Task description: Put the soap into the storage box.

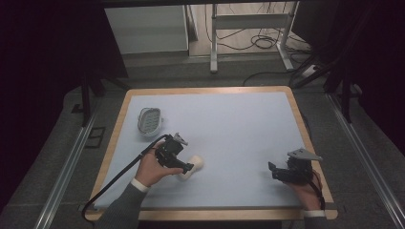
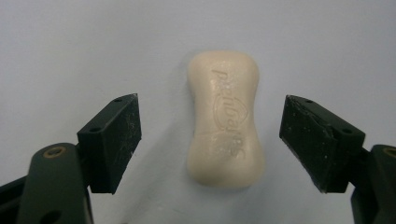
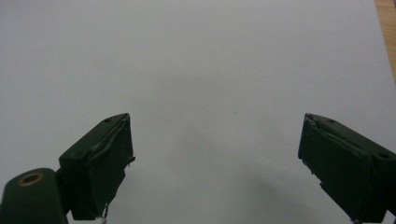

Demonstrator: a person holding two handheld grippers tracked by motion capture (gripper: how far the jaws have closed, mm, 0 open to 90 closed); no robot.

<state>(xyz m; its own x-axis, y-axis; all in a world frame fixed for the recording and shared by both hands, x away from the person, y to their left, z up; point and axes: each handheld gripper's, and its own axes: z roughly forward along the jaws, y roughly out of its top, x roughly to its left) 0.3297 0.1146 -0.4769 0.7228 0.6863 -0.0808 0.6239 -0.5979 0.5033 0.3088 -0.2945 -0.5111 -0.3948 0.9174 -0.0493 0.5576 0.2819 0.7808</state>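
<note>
The bar of soap (image 2: 225, 119) carries a word pressed into its top face, running lengthwise down the bar in the left gripper view; the letters are shallow and soft-edged, and the word cannot be made out with any certainty. It is cream-coloured, pinched at the waist, lying flat on the pale blue mat (image 1: 239, 129).

The left gripper (image 2: 210, 140) sits right over it, jaws spread wide, one to each side of the bar, and clear blue mat shows between each pad and the soap. No contact on either side. From the high view the left gripper (image 1: 187, 168) comes in from the near left, with the soap (image 1: 193, 167) just at its tips.

Over on the near right, the right gripper (image 1: 271, 168) hangs low above the mat, jaws parted too, with bare mat between them in its own view (image 3: 215, 154).

A white soap dish (image 1: 149, 120) rests toward the far left, well apart from the bar. The wooden table edge (image 1: 305, 138) frames the mat, and the middle and far right of the mat lie open.
</note>
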